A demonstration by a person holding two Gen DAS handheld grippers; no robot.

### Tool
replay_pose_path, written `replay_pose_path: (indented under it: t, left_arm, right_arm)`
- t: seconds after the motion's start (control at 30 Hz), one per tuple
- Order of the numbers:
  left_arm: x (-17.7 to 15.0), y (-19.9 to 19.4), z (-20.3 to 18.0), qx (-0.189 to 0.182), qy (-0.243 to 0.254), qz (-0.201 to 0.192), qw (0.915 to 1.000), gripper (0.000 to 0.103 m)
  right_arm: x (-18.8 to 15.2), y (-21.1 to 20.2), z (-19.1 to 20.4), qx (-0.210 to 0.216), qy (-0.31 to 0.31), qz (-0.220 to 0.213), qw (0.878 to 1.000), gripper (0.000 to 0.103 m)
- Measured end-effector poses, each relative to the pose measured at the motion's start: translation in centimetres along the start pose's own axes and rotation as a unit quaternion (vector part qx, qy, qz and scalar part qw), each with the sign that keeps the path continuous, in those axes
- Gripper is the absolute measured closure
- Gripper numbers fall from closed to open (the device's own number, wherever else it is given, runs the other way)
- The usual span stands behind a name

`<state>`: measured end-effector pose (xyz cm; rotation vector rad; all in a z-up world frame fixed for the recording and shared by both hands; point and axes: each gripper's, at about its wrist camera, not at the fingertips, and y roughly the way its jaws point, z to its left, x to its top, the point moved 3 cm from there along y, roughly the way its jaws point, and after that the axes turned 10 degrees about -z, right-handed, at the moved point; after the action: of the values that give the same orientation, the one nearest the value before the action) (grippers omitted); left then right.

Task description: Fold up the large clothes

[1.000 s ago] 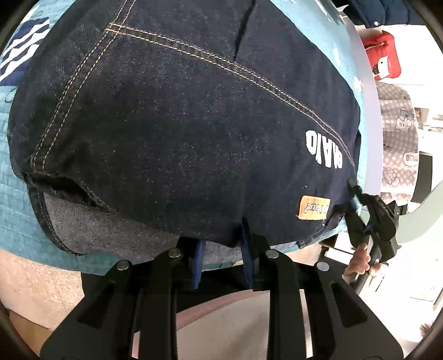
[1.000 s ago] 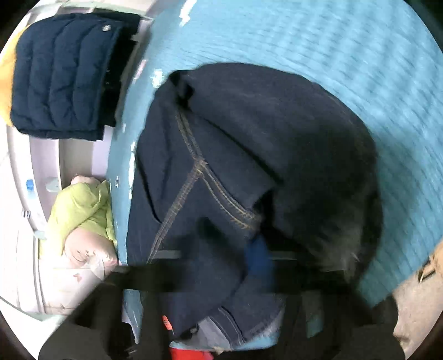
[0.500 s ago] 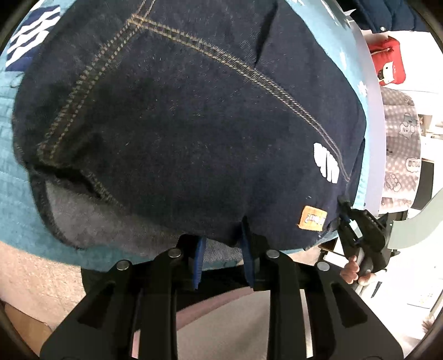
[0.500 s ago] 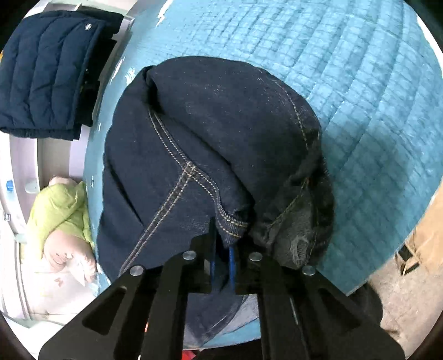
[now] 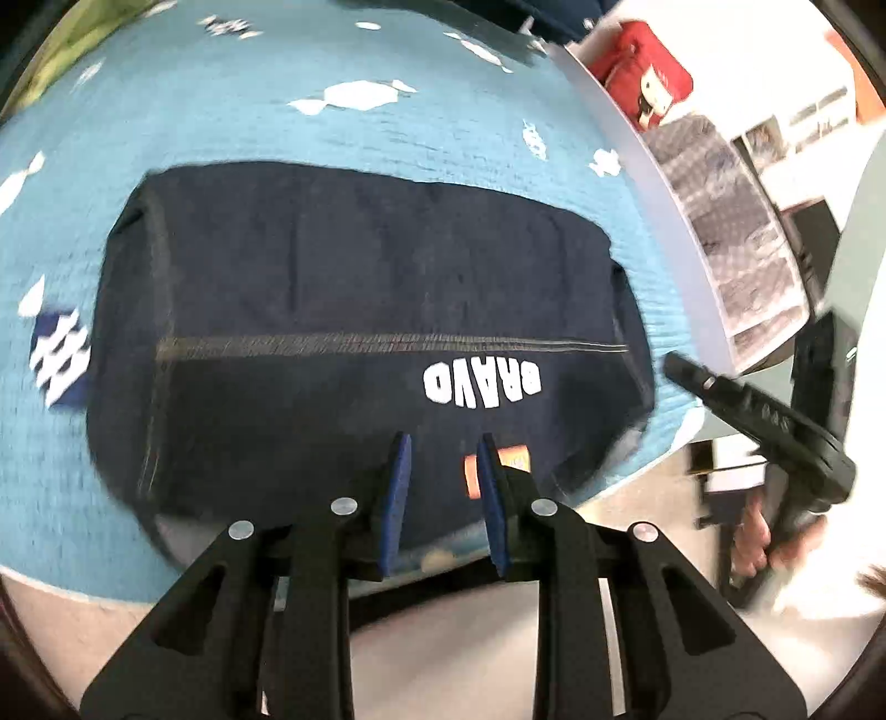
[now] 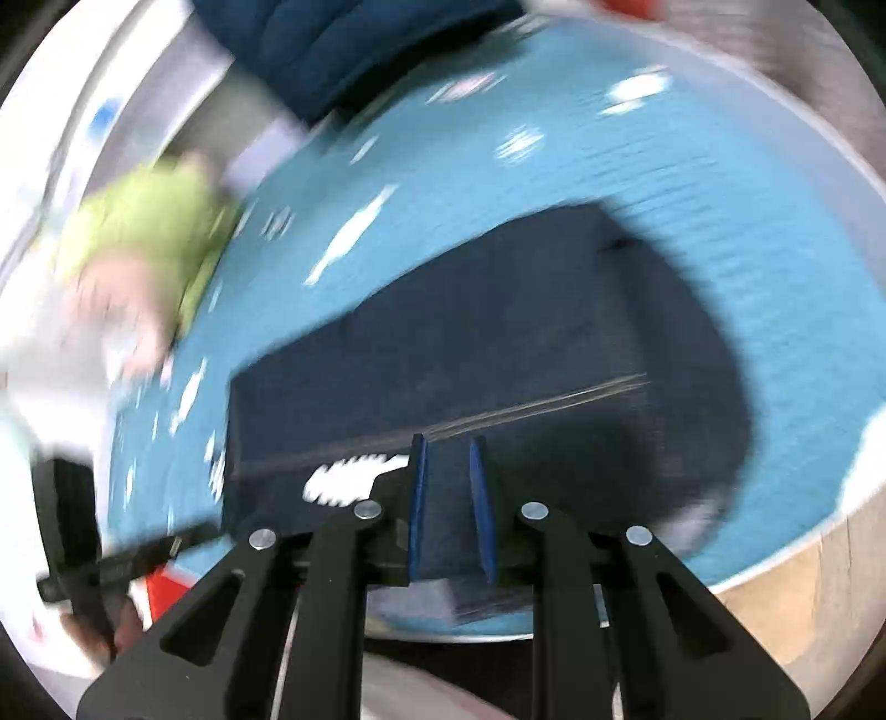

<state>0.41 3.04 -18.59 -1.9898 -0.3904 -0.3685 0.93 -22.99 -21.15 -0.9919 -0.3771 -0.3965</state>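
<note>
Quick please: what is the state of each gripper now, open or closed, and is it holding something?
Left gripper: open, holding nothing; the folded jeans lie on the blue cover below it.
Right gripper: jaws have just been opening, nothing between them.

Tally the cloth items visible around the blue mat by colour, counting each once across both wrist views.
Dark navy: 2, the folded jeans and the quilted jacket
Red: 1, the red pouch
Green: 1, the green garment
Grey patterned: 1, the grey cloth
Total: 5
</note>
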Motion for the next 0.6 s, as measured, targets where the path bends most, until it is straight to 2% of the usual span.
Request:
replay_pose_path:
  t: [0.03, 0.07, 0.1, 0.17, 0.2, 0.27, 0.3, 0.4, 0.47, 0.53, 0.57, 0.6]
  left_arm:
    - [-0.2, 1.3, -0.2, 0.001, 0.009, 0.012, 0.9999, 0.078]
    - [-0.9, 3.5, -0.1, -0.003, 0.008, 0.043, 0.9990, 0.078]
    - [-1.4, 5.3, -0.1, -0.009, 0.002, 0.066, 0.9978, 0.079]
    - [-3.7, 9.3, 1.9, -0.002, -0.027, 0.109, 0.9937, 0.085]
    - [-3.8, 9.5, 2.6, -0.015, -0.043, 0.107, 0.9932, 0.087]
    - [-3.3, 8.7, 3.6, -0.023, -0.076, 0.113, 0.9904, 0.094]
    - [-3.3, 7.9, 3.7, -0.014, -0.085, 0.116, 0.9895, 0.096]
    - [-4.0, 6.7, 2.2, 0.029, -0.027, 0.127, 0.9911, 0.095]
    - [-4.9, 8.1, 2.1, 0.034, -0.021, 0.139, 0.9894, 0.096]
    - [-5.0, 9.6, 2.5, 0.023, -0.026, 0.150, 0.9880, 0.097]
    - [-4.7, 9.3, 2.5, 0.023, -0.034, 0.156, 0.9869, 0.097]
    - [-4.5, 8.8, 2.3, 0.027, -0.035, 0.158, 0.9865, 0.097]
  right_arm:
    - [-0.5, 1.4, 0.8, 0.017, -0.006, 0.023, 1.000, 0.087]
    - [-1.6, 3.6, 1.7, 0.045, -0.010, 0.060, 0.997, 0.087]
    - [-2.2, 5.0, 2.0, 0.049, -0.006, 0.081, 0.995, 0.092]
    - [-5.5, 10.1, 0.0, 0.037, 0.058, 0.172, 0.983, 0.093]
    - [-6.5, 11.6, -1.3, 0.049, 0.099, 0.188, 0.976, 0.103]
    - [-6.3, 11.3, -2.3, 0.071, 0.157, 0.200, 0.965, 0.103]
    - [-6.0, 10.6, -2.2, 0.065, 0.161, 0.207, 0.963, 0.103]
    - [-6.2, 9.2, -0.4, 0.012, 0.080, 0.209, 0.975, 0.099]
    - [-7.7, 11.3, -1.0, 0.004, 0.078, 0.226, 0.971, 0.103]
    - [-7.9, 13.1, -2.2, 0.014, 0.108, 0.241, 0.964, 0.103]
    - [-7.4, 12.8, -1.9, 0.012, 0.120, 0.253, 0.960, 0.103]
    - [-6.7, 12.0, -0.8, 0.005, 0.104, 0.255, 0.961, 0.103]
